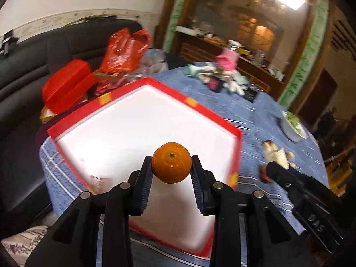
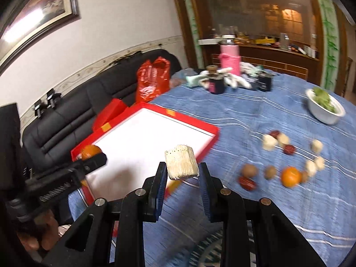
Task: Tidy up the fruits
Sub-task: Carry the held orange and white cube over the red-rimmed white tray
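Observation:
My left gripper (image 1: 171, 166) is shut on an orange mandarin (image 1: 171, 165) and holds it above the white floor of the red-rimmed tray (image 1: 209, 111). The same mandarin (image 2: 89, 151) and left gripper (image 2: 93, 159) show at the left of the right wrist view, over the tray (image 2: 193, 122). My right gripper (image 2: 182, 168) is shut on a cream-coloured cylindrical piece (image 2: 181, 163), just off the tray's near right edge. On the blue cloth to the right lie a second mandarin (image 2: 290, 176), brown round fruits (image 2: 249, 170), dark red fruits (image 2: 289, 149) and several cream pieces (image 2: 270, 142).
A white bowl of greens (image 2: 324, 105) stands at the far right of the round table (image 2: 244, 111). A pink container (image 2: 230, 57) and small dark jars (image 2: 214, 84) crowd the far edge. A red plastic bag (image 2: 152, 77) and red box lid (image 1: 66, 84) sit by the black sofa (image 2: 66, 111).

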Demonstrator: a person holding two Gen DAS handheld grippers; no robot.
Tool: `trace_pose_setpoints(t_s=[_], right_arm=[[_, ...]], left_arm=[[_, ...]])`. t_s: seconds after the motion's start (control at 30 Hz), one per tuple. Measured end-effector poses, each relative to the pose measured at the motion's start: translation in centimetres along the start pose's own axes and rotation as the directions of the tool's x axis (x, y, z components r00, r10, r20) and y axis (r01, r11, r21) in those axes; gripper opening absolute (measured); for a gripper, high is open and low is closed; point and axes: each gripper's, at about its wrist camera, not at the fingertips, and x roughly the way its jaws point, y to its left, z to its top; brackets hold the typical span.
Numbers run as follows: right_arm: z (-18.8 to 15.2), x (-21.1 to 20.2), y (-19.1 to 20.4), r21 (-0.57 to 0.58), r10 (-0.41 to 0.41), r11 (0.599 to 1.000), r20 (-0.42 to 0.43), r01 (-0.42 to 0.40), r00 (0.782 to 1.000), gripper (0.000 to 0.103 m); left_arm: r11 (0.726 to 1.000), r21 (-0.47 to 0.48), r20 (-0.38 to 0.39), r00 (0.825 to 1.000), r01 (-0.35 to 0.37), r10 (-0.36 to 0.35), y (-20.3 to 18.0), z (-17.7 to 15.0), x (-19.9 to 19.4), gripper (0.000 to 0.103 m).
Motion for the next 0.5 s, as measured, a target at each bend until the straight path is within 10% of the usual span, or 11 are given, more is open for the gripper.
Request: trace_pose_setpoints(t_s=[0.5], right_arm=[[1.2,7.8,3.9,-0.034,0.059,0.997,-0.094,-0.062,0.994,0.028]], left_arm=[[0.993,-0.024,-0.045,0.992,-0.118,0.117,2.8,1.0,3.1,0.032]])
